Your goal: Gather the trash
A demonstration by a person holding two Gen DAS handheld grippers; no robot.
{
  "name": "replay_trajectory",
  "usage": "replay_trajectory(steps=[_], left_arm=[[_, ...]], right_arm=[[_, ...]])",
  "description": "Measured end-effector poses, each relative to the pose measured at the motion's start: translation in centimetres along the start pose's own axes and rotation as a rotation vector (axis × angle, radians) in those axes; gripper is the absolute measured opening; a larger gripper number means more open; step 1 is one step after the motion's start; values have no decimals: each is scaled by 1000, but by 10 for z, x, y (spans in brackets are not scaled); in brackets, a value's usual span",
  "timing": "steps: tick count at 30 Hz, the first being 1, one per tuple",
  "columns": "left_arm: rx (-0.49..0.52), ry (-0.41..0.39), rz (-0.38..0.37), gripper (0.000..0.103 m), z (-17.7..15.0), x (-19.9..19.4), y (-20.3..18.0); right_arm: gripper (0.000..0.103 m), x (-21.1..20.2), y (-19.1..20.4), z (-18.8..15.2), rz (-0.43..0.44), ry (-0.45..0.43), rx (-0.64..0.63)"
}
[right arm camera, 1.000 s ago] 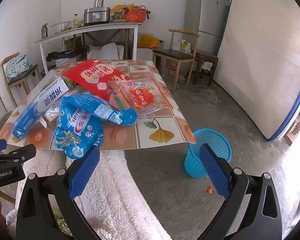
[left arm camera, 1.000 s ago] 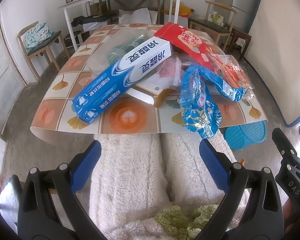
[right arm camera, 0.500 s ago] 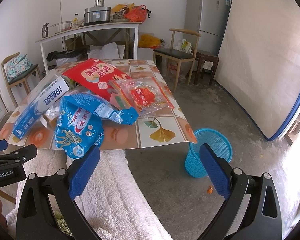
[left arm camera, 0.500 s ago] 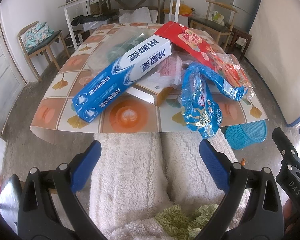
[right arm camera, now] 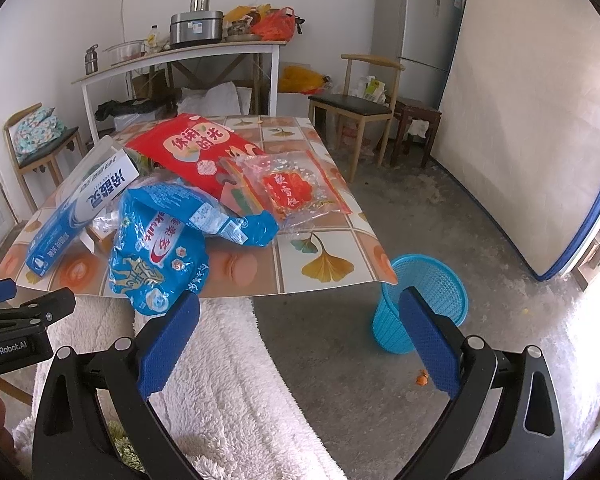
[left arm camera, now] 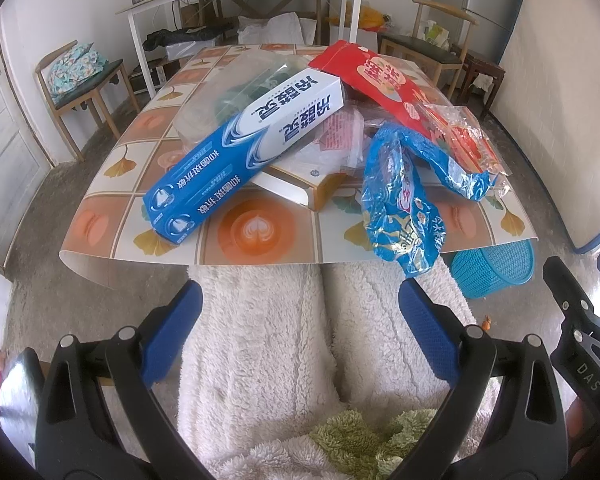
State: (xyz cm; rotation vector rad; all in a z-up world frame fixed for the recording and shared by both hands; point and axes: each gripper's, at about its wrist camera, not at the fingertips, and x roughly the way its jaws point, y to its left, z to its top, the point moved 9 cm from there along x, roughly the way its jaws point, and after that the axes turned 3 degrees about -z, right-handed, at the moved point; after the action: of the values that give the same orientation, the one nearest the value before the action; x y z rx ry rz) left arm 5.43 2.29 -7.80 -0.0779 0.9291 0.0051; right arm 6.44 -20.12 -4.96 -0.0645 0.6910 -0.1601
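Note:
Trash is piled on a tiled-pattern table (left arm camera: pixel 256 246): a long blue and white box (left arm camera: pixel 244 148) (right arm camera: pixel 80 204), a crumpled blue wrapper (left arm camera: pixel 400 204) (right arm camera: pixel 160 252) hanging over the near edge, a red bag (left arm camera: pixel 376 80) (right arm camera: pixel 200 152), a clear packet with red print (left arm camera: pixel 464 140) (right arm camera: pixel 292 188) and a small open carton (left arm camera: pixel 304 184). A blue mesh bin (right arm camera: pixel 420 300) (left arm camera: pixel 496 268) stands on the floor by the table's right corner. My left gripper (left arm camera: pixel 300 332) is open over white fleece-clad legs (left arm camera: pixel 300 340), short of the table. My right gripper (right arm camera: pixel 300 340) is open, to the right.
Wooden chairs stand at the left (left arm camera: pixel 80 76) and back right (right arm camera: pixel 360 108). A white side table (right arm camera: pixel 180 60) with pots is behind, a fridge (right arm camera: pixel 412 36) and a leaning mattress (right arm camera: pixel 532 128) to the right. Bare concrete floor (right arm camera: pixel 380 400) surrounds the bin.
Both views shift very slightly; the trash, bin and open grippers keep their positions.

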Motion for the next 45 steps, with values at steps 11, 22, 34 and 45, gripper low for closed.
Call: replay_trajectory(steps=[11, 22, 34, 45], left_arm=[[-17, 13, 15, 95, -6, 7, 5], [-56, -15, 48, 95, 9, 9, 14], [-48, -50, -55, 95, 20, 14, 9], [109, -158, -322, 95, 39, 16, -55]], right_arm=[[97, 14, 4, 7, 33, 10, -35], [97, 35, 9, 38, 95, 1, -67], [97, 54, -7, 38, 149, 65, -37], [97, 75, -46, 26, 160, 73, 74]])
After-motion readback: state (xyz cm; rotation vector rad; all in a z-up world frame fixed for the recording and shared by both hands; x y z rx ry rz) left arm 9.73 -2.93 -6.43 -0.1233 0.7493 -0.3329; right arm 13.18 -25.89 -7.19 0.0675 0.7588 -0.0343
